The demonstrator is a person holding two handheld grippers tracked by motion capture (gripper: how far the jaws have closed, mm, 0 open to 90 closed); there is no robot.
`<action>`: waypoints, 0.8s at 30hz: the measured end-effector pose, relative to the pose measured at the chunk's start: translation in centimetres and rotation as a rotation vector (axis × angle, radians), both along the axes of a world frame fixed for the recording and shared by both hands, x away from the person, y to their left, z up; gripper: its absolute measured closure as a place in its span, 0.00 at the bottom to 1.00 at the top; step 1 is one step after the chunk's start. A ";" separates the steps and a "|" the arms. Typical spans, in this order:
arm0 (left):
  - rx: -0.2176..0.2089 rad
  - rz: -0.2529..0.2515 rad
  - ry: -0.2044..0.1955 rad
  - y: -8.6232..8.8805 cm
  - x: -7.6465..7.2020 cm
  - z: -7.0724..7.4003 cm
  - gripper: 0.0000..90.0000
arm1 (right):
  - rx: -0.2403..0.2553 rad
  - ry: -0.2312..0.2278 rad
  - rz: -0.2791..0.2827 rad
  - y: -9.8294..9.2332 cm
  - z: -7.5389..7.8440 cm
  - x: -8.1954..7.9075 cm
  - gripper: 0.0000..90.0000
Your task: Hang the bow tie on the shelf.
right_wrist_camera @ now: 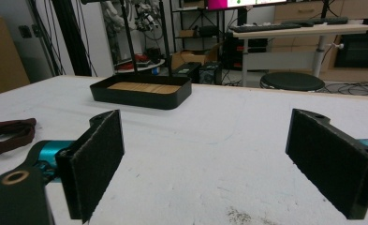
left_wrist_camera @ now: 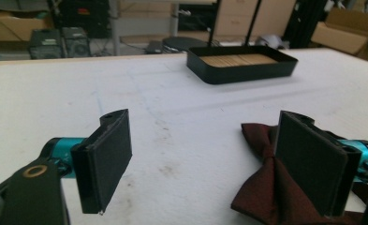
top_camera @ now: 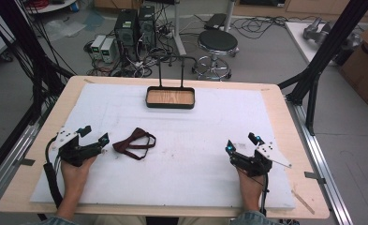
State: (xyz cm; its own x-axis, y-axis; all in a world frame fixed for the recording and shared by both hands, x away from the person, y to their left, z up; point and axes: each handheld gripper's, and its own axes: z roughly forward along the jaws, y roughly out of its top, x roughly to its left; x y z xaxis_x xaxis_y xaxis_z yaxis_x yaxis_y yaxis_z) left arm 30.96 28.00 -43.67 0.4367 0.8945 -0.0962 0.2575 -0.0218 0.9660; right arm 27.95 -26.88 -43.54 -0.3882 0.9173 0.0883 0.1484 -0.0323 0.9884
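Bow tie (top_camera: 135, 143): dark red cloth with a thin strap looped behind it, lying flat on the white table (top_camera: 209, 178) left of centre, just beside the left gripper (top_camera: 93, 136). Judged light, soft and limp; it will sag and the strap will trail when lifted. The pinched centre knot appears the firmest hold; a wing would fold.

Left gripper: fingers (left_wrist_camera: 107, 159) spread wide, nothing held; in the left gripper view the tie lies against the far finger, outside the gap. Right gripper (top_camera: 241, 143): fingers (right_wrist_camera: 95, 161) spread wide, empty, well apart from the tie.

Tray (top_camera: 170, 106): black, wood-floored, empty, at the far middle, with an upright wire handle. Open surface lies between tie and tray. Table edges are well clear of the tie.
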 end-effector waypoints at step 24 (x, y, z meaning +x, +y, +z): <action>0.149 -0.182 0.153 -6.3 4.3 -0.2 0.43 | -0.014 -0.001 0.003 0.2 0.0 0.0 0.12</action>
State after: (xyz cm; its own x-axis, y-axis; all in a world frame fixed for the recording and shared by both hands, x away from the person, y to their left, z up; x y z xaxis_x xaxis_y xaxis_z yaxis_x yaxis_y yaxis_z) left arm 35.24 21.66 -43.83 0.5822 0.8117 -0.0468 0.3790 -0.2200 0.8989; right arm 27.94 -26.72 -43.52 -0.3908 0.9174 0.0749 0.1472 -0.0181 0.9889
